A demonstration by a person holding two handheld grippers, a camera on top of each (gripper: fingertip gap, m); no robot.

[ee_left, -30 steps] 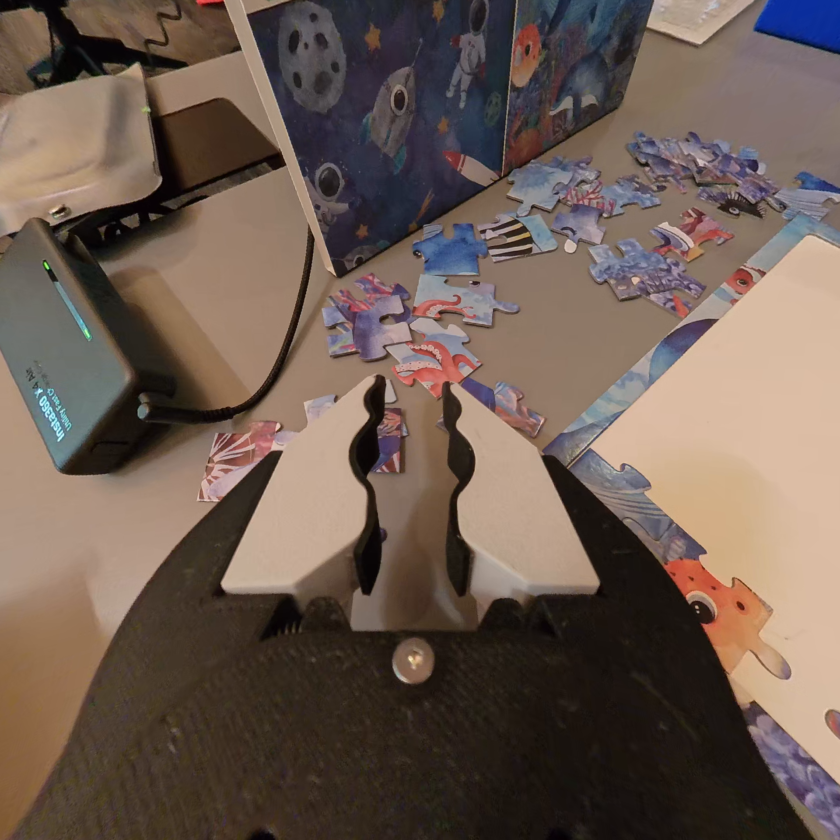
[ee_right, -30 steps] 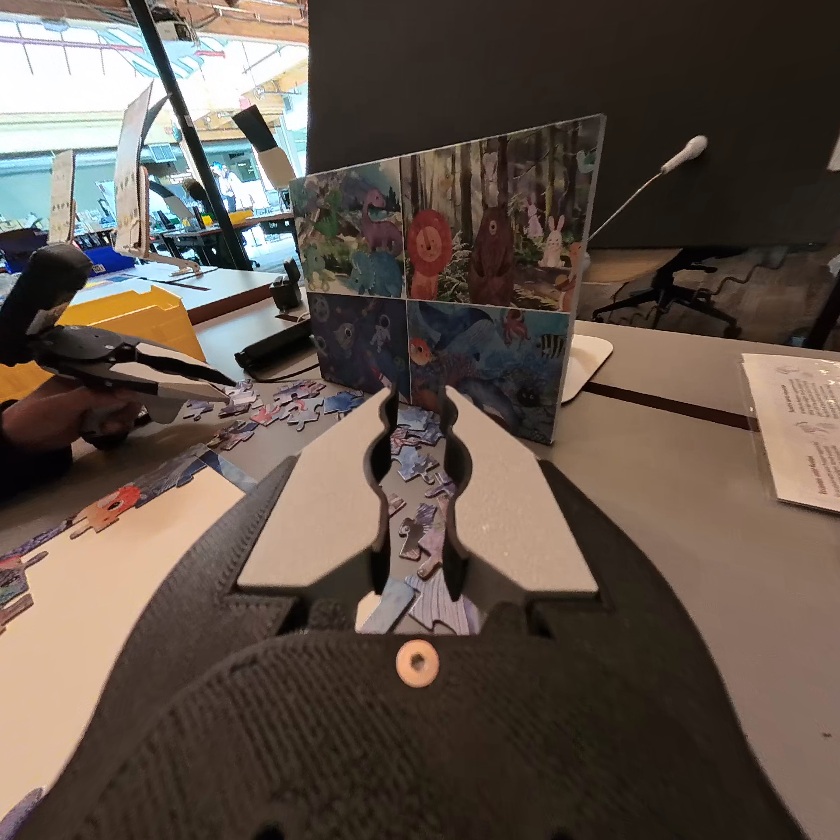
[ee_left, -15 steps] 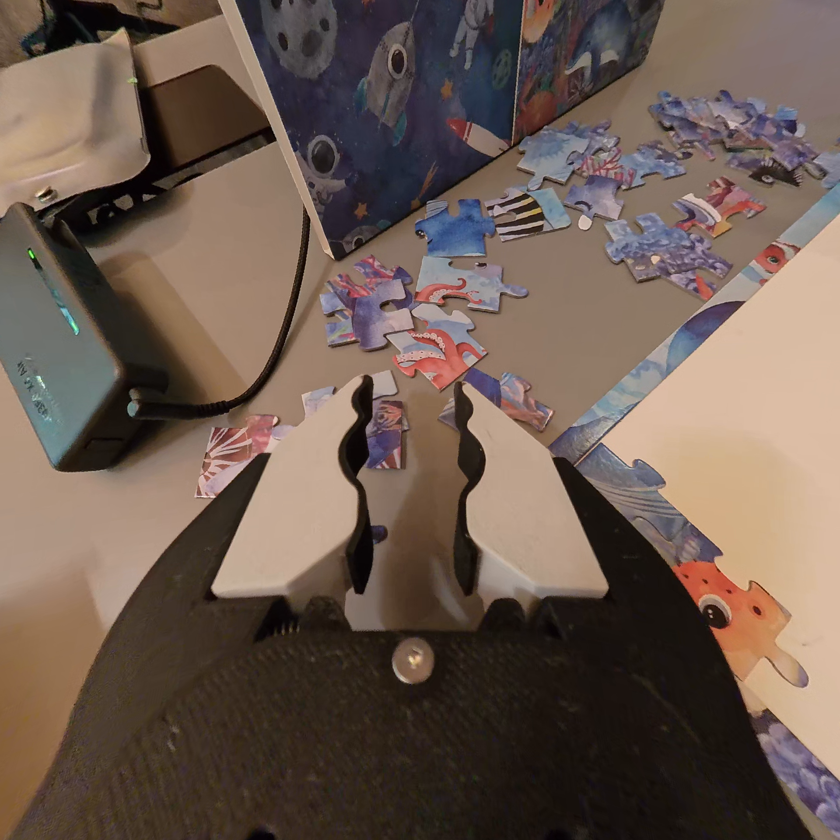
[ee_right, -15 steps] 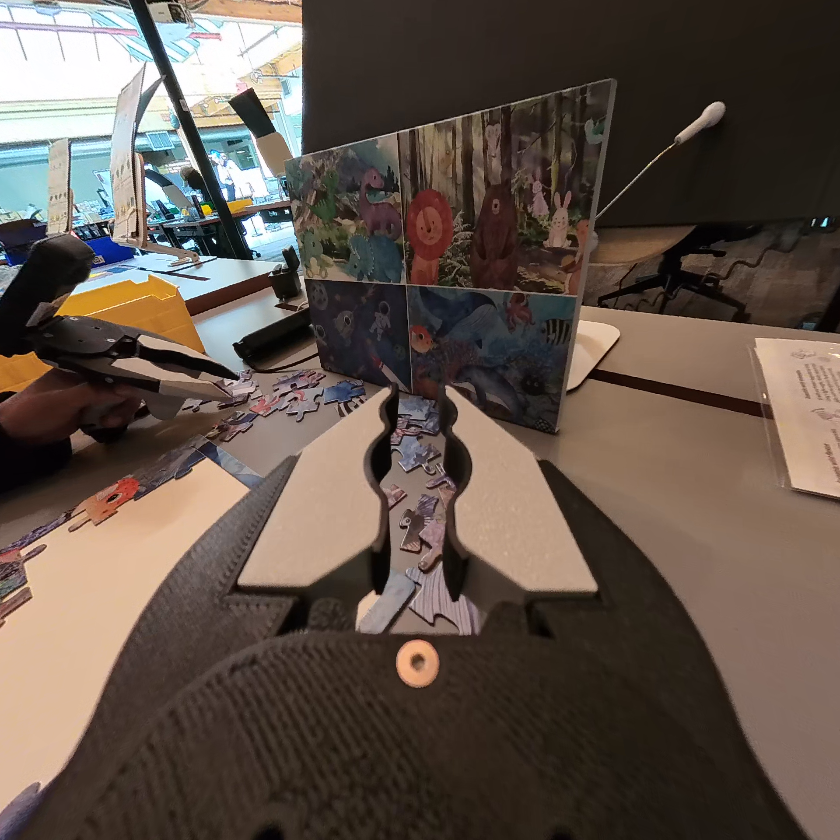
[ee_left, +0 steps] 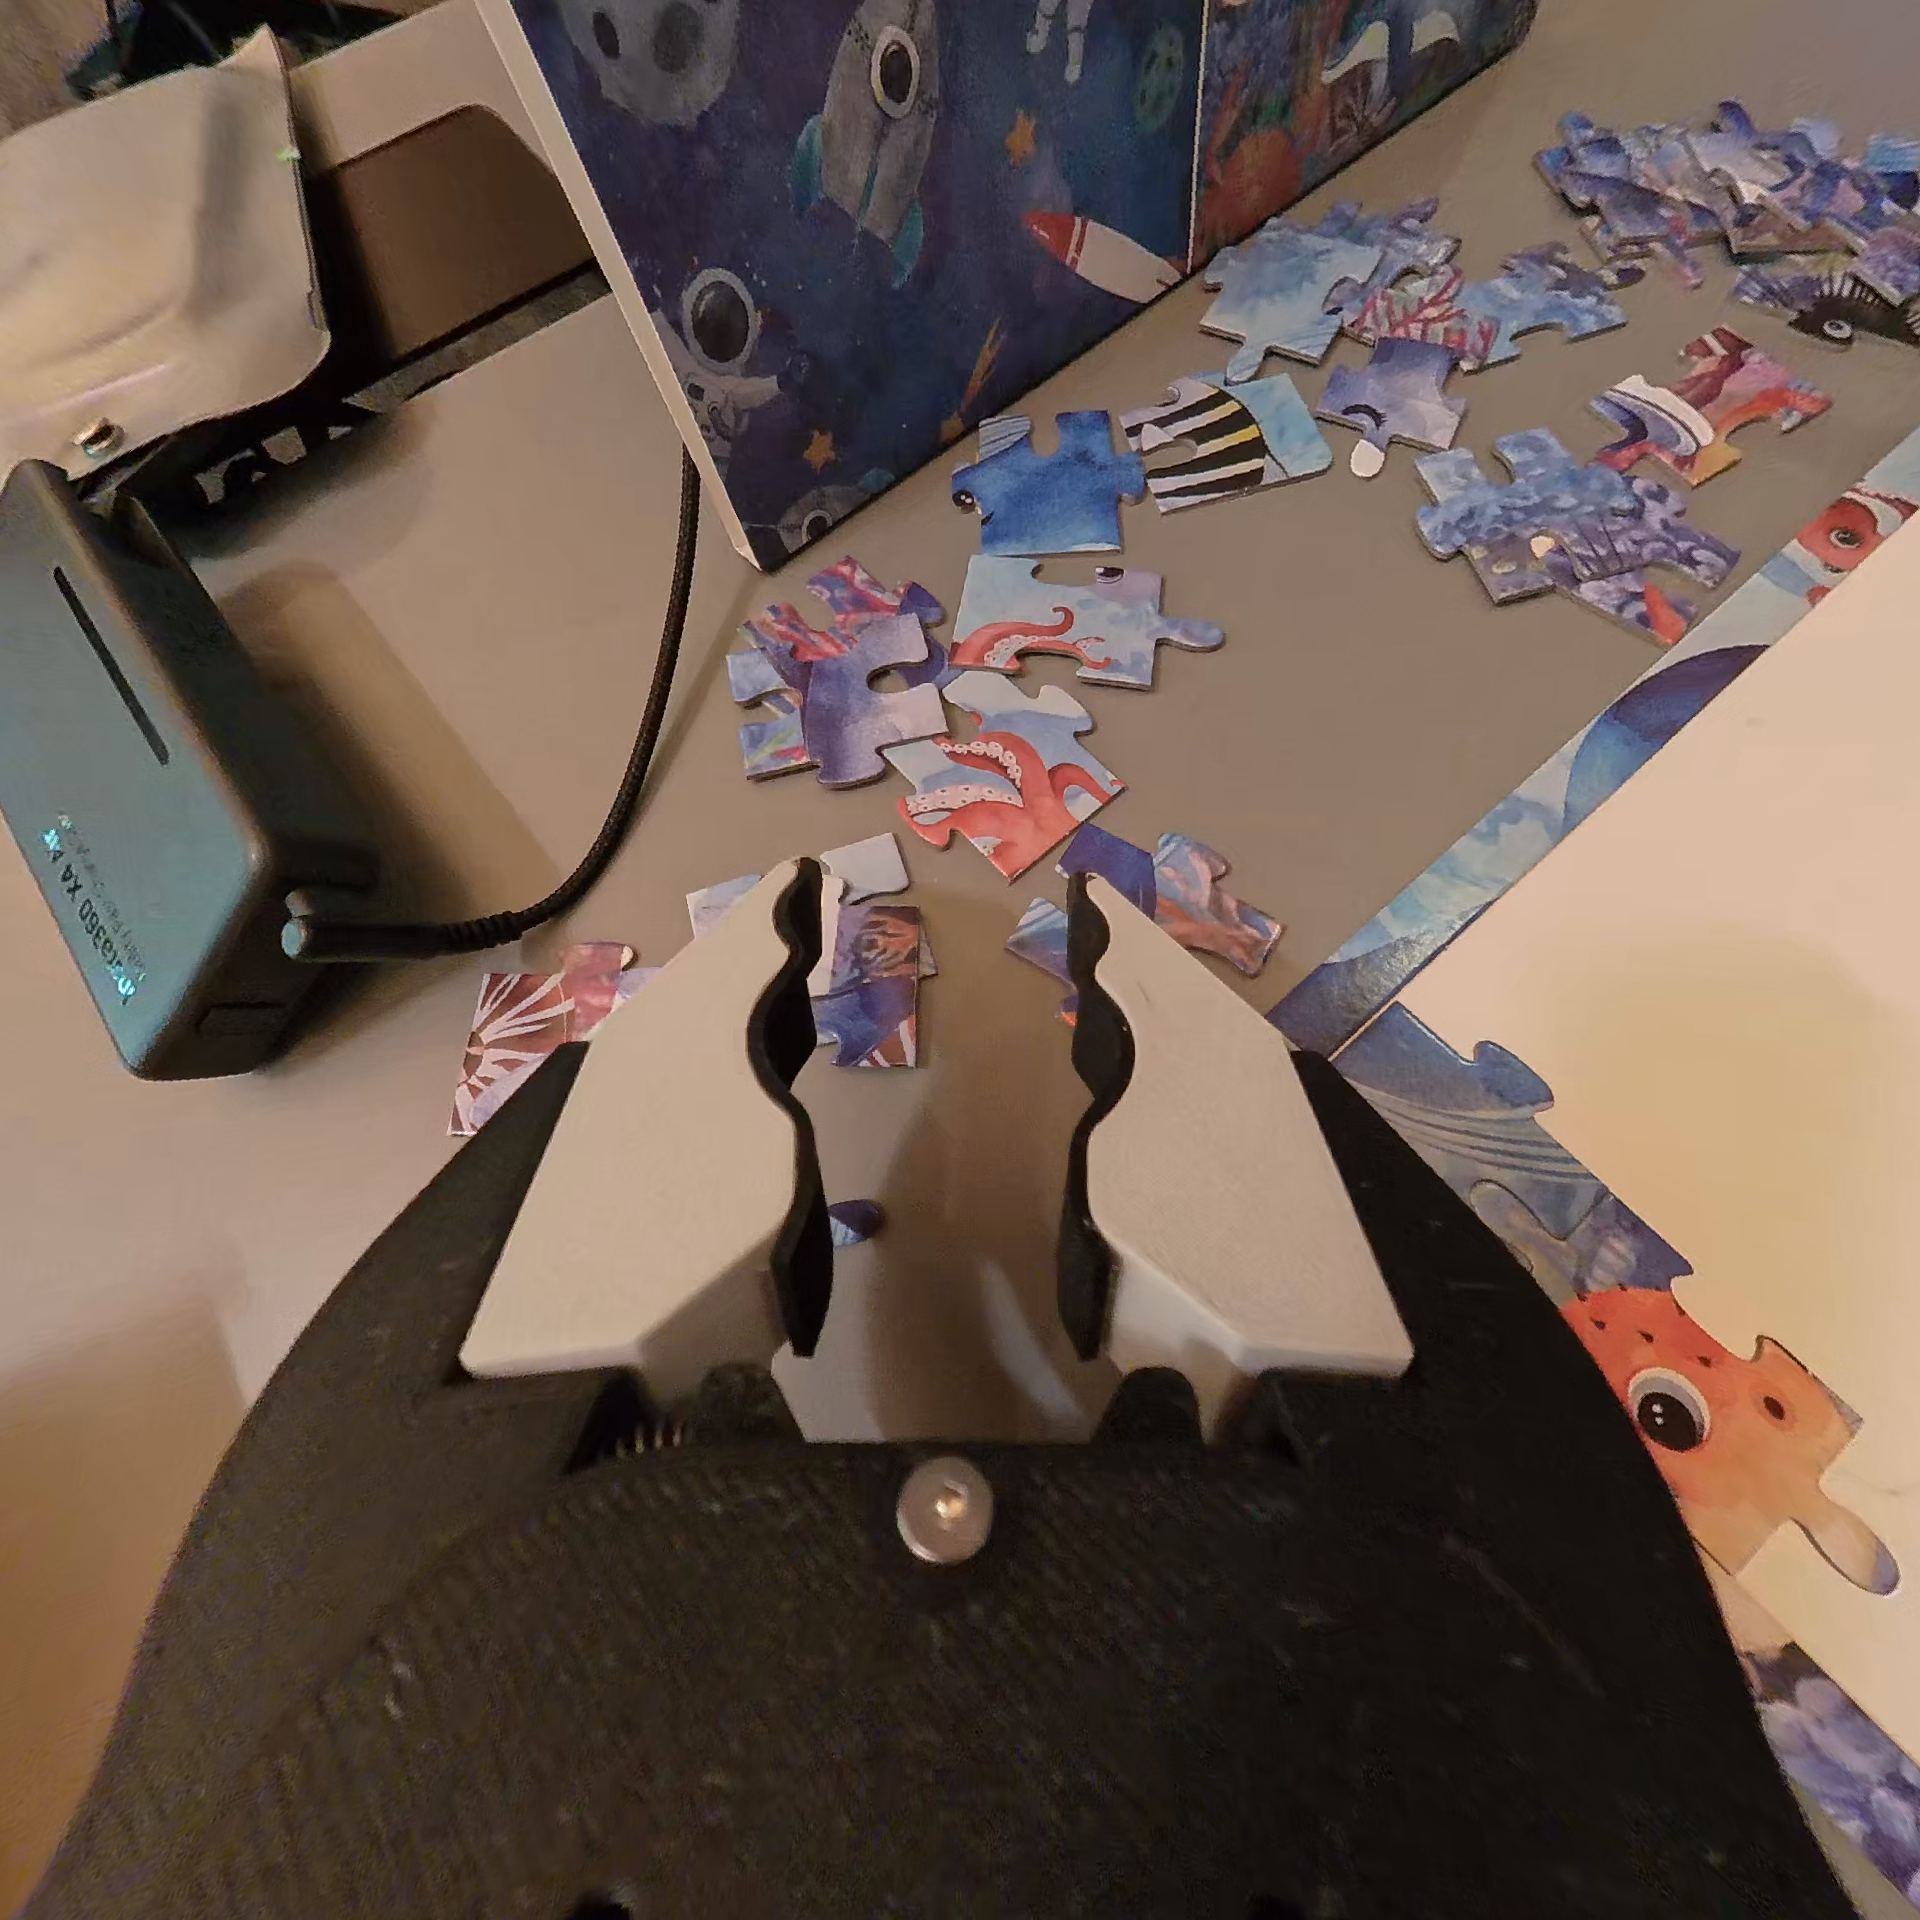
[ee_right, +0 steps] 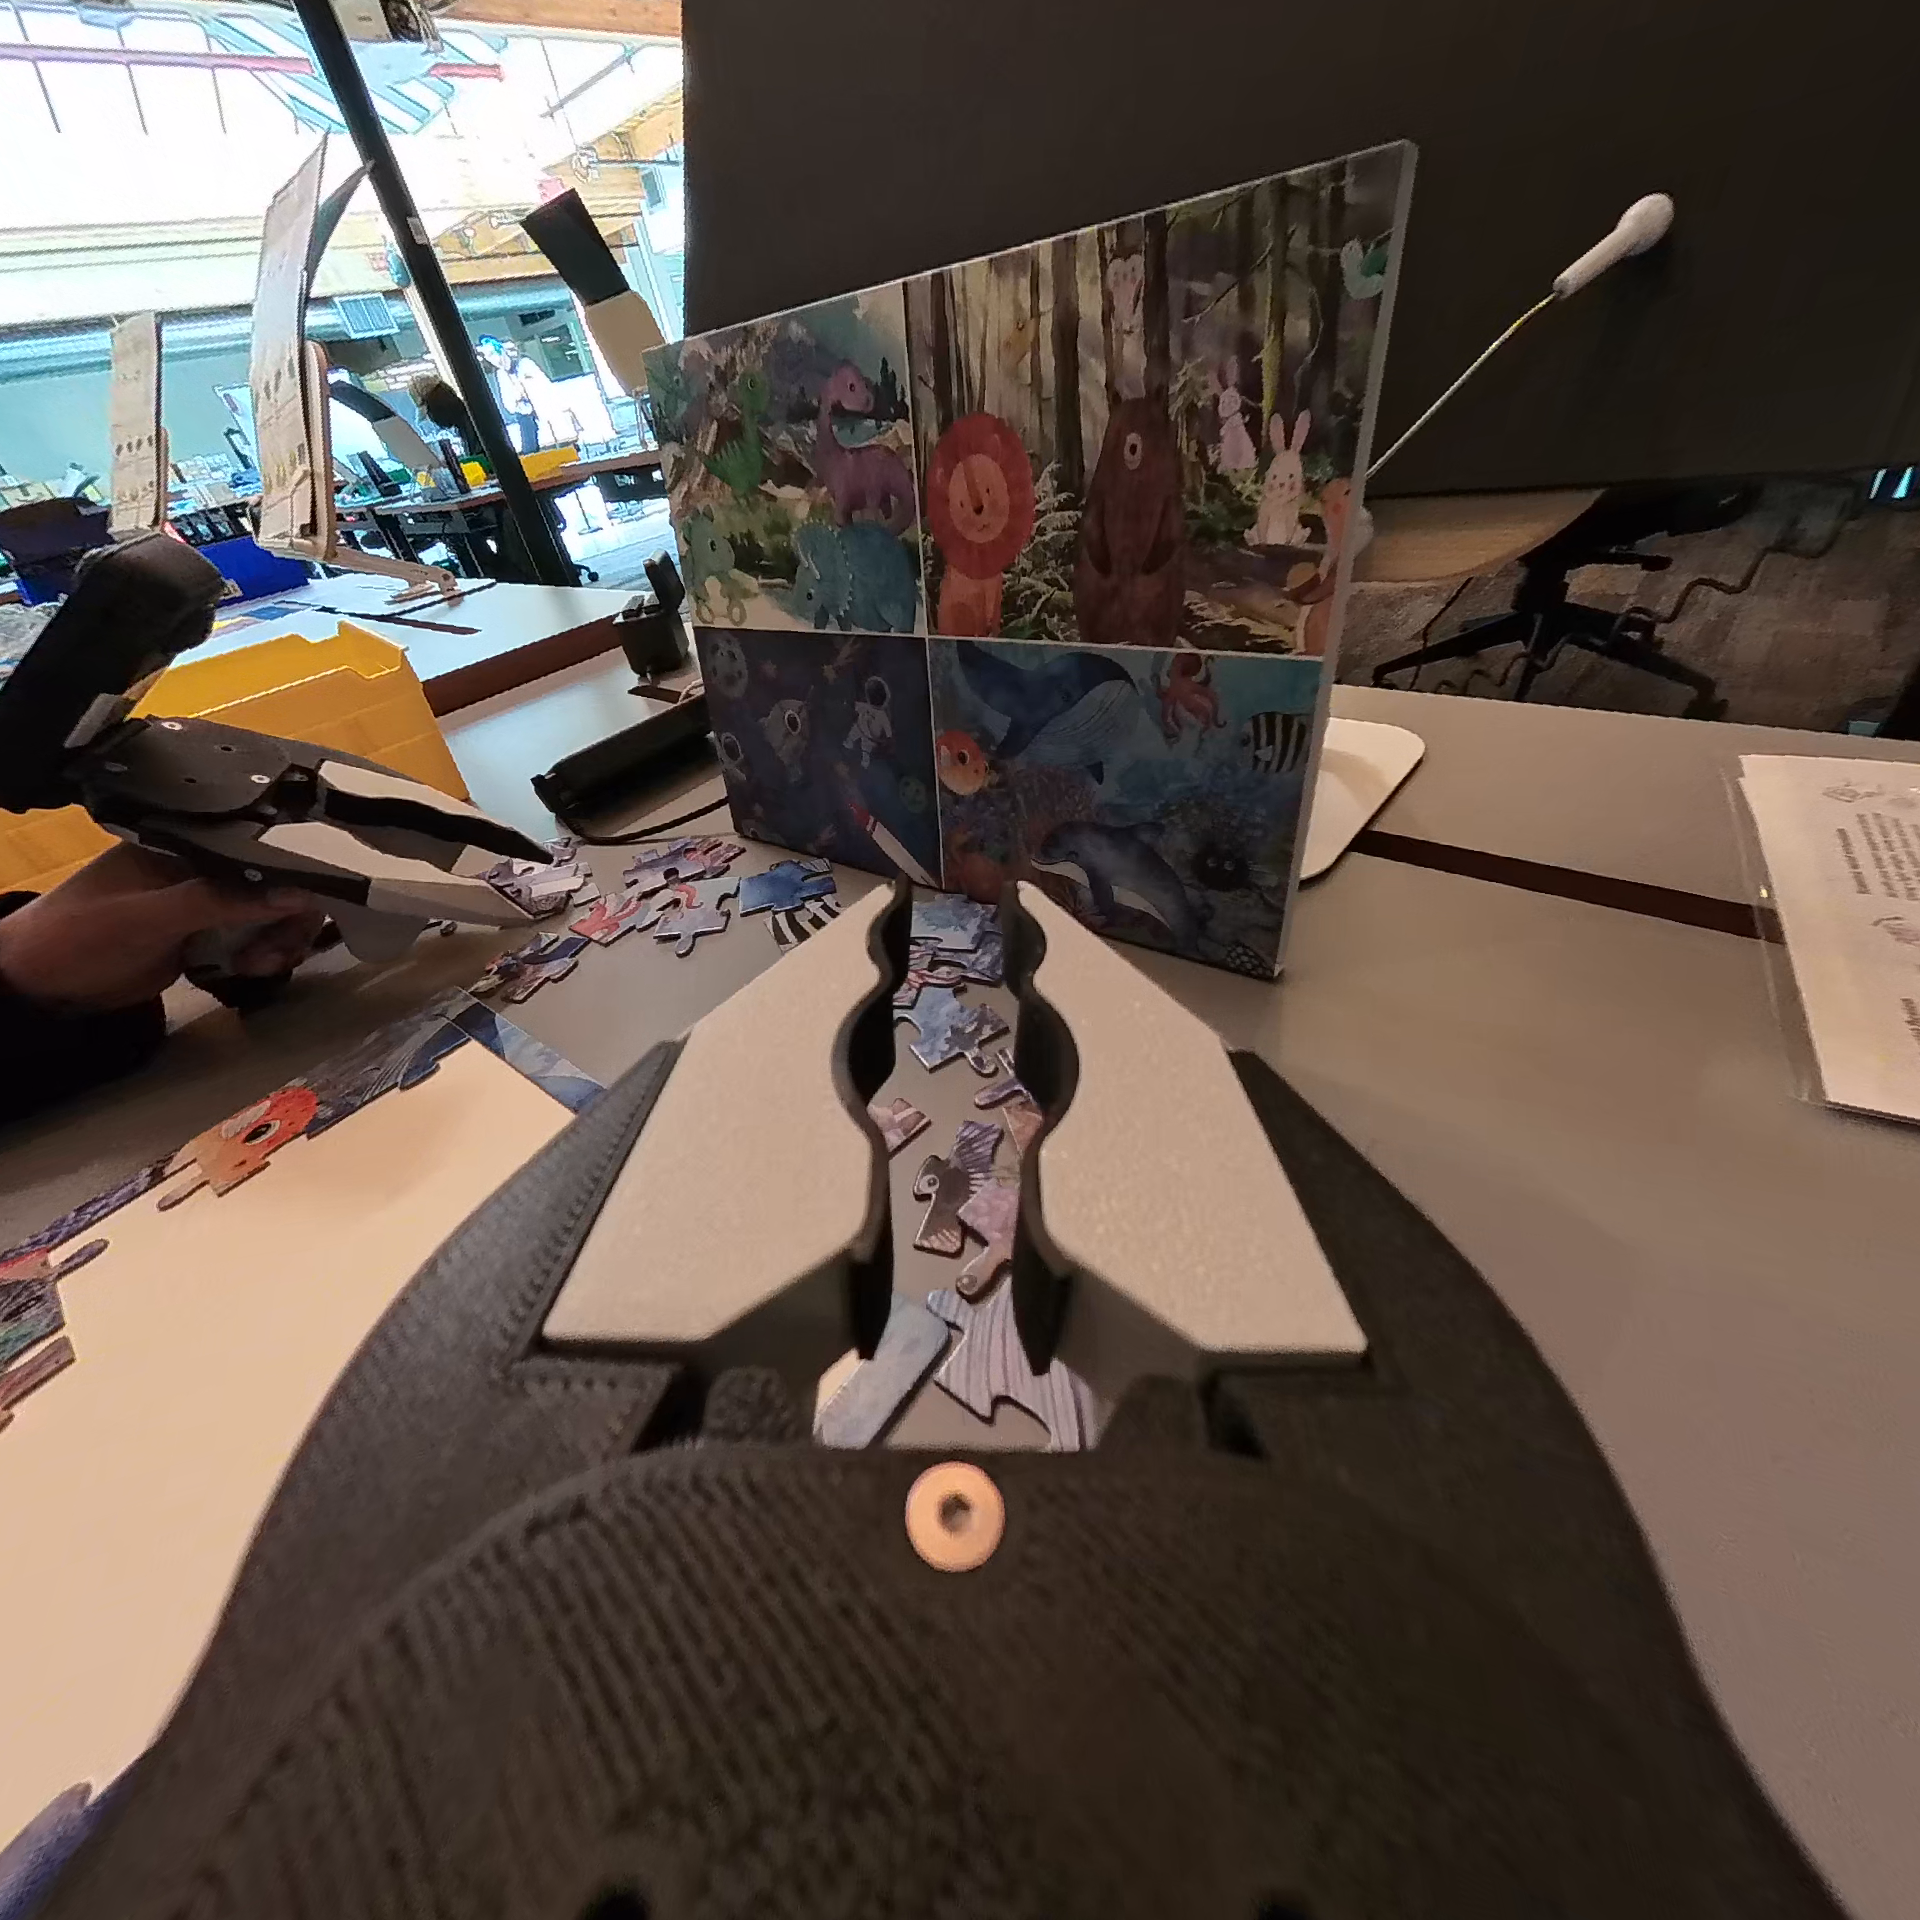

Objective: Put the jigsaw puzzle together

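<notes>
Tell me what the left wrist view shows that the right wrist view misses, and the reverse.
Only the left wrist view shows the dark power pack with its braided cable, and the red octopus piece just ahead of the open left gripper.

Only the right wrist view shows the box's two upper pictures, the yellow bin, the printed sheet and the right gripper, open and empty.

Both show the picture box, the loose pieces, the orange fish piece and the white board.
</notes>
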